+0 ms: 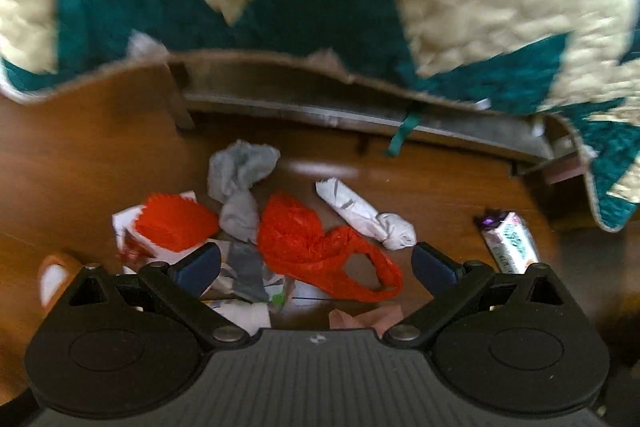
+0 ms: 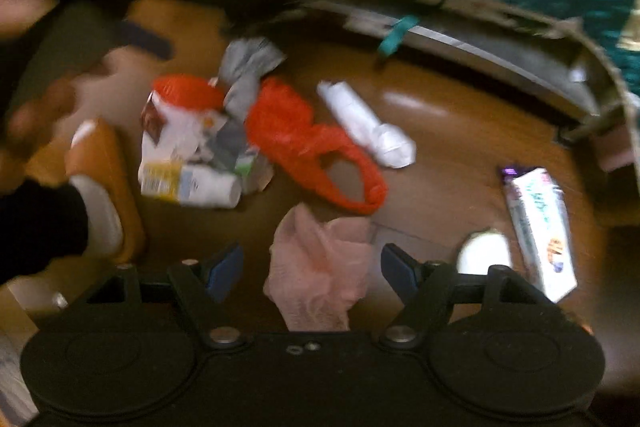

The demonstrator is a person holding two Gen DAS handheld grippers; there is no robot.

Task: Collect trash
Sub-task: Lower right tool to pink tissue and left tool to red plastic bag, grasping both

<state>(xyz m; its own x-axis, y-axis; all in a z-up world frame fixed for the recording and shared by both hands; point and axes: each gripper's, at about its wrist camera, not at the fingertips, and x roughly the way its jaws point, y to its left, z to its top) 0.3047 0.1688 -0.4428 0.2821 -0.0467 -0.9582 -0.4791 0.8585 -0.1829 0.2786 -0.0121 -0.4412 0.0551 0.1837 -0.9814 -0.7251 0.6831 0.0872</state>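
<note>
Above the littered wooden floor (image 1: 440,179), left gripper (image 1: 316,263) fingers spread over red bag (image 1: 304,239), right gripper (image 2: 312,273) fingers parted around pink tissue (image 2: 320,267).

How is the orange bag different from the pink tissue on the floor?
The orange bag is bright orange; the pink tissue is pale pink. The bag has a loop handle lying open on the floor; the tissue is just a crumpled wad. The bag lies farther out, while the tissue sits between the open fingers of the right gripper. Both are crumpled and lie on the wooden floor.
</note>
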